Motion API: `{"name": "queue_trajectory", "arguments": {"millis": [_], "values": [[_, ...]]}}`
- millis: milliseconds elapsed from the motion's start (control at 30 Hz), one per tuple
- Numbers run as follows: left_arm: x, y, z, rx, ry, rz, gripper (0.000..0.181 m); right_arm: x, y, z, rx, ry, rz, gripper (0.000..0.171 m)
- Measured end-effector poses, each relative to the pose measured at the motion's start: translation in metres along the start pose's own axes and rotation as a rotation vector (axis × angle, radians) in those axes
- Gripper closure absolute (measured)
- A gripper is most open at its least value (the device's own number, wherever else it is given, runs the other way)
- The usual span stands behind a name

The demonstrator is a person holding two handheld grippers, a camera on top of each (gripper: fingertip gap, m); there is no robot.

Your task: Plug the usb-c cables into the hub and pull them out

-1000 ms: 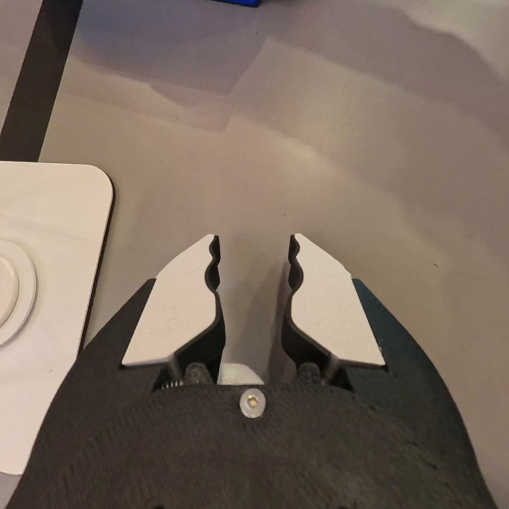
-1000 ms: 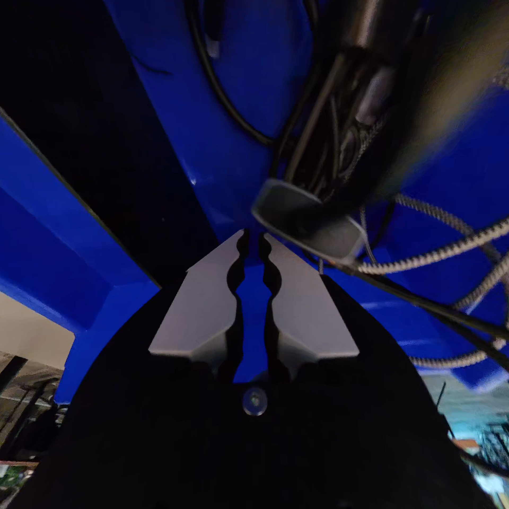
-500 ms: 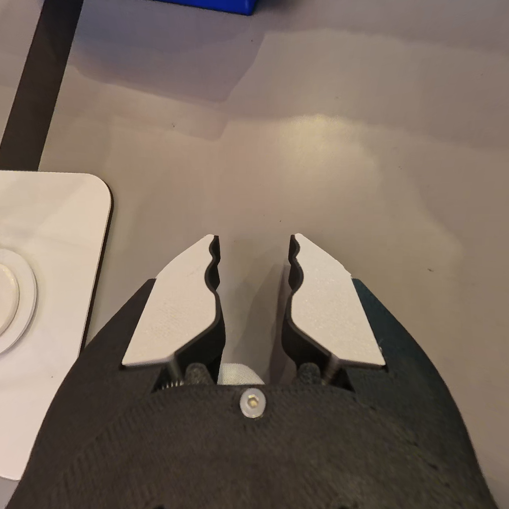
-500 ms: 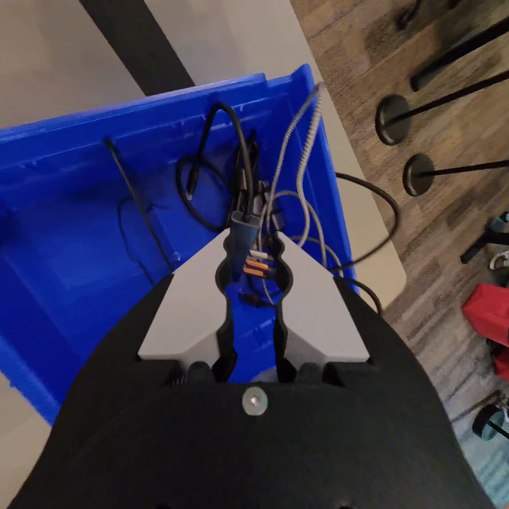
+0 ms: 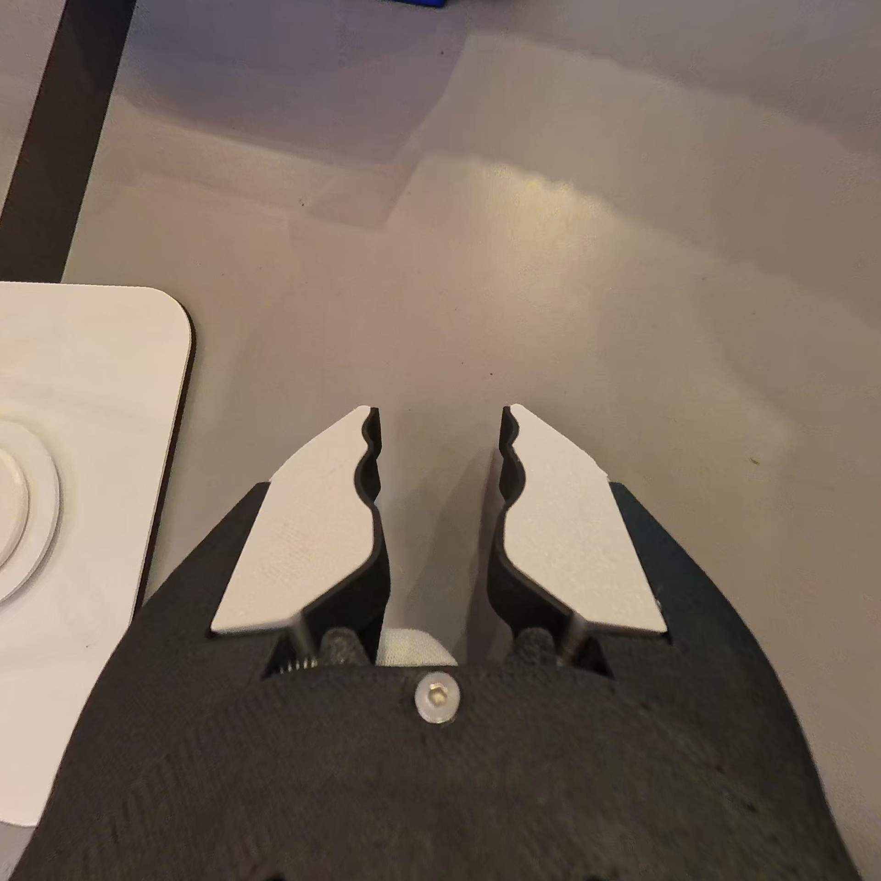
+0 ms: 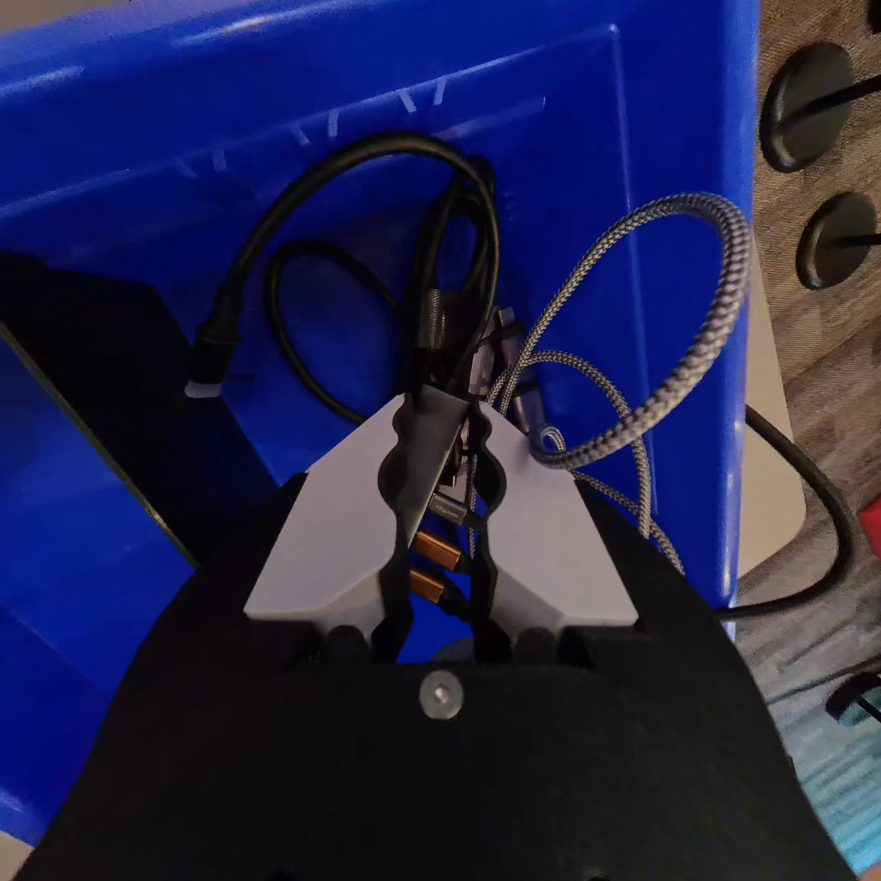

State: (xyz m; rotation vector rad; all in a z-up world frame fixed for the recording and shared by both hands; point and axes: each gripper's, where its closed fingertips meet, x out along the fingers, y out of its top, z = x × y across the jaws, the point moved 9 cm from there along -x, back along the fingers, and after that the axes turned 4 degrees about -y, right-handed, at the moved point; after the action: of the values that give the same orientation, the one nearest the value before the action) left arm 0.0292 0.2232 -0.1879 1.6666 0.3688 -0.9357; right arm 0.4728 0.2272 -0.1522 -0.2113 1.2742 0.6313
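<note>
Jaws first: my right gripper (image 6: 441,410) is pinched in tight on the hub (image 6: 426,457), a slim grey bar clamped edge-on between the wavy pads, and I judge the grip firm since the bar runs straight down the gap. My left gripper (image 5: 439,419) has its jaws standing well apart with nothing between them, just bare table (image 5: 572,286) showing through.

The hub hangs over the blue bin (image 6: 572,143), and I'm holding it edge-up so its loaded side faces out to my right. Along that side I see two copper-coloured plugs (image 6: 436,548) and a grey plug (image 6: 448,507) seated against it; whether each is fully home I can't tell, the picture is smeared there. A braided grey cable (image 6: 705,295) loops wide off the hub toward the bin's right wall, and black cables (image 6: 343,162) coil against the back wall, one ending in a loose black connector (image 6: 210,357) lying apart on the bin floor.

So by my reading the bundle comes out as one piece, hub leading and cables trailing. The left hand waits open over the table, beside the white board (image 5: 95,429) with its round disc at the left edge, presumably ready to take a plug once the hub arrives.
</note>
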Motion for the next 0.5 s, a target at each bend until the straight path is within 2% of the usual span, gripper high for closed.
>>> {"name": "queue_trajectory", "arguments": {"millis": [133, 267, 333, 400, 500], "values": [[0.000, 0.000, 0.000, -0.002, 0.000, -0.001, 0.133, 0.004, -0.001, 0.002, 0.021, 0.075, -0.018, 0.150], [0.001, 0.001, 0.001, 0.006, -0.002, -0.006, 0.133, 0.004, 0.002, 0.002, 0.016, 0.066, -0.052, 0.149], [0.001, 0.002, 0.002, 0.008, -0.001, -0.005, 0.133, -0.001, 0.001, 0.001, 0.003, -0.006, -0.054, 0.139], [-0.001, 0.002, 0.001, 0.005, -0.002, 0.005, 0.133, -0.011, -0.001, -0.002, 0.020, -0.024, -0.022, 0.116], [-0.002, 0.002, 0.000, 0.002, -0.003, 0.011, 0.133, -0.033, -0.008, -0.002, 0.064, -0.062, 0.047, 0.115]]}}
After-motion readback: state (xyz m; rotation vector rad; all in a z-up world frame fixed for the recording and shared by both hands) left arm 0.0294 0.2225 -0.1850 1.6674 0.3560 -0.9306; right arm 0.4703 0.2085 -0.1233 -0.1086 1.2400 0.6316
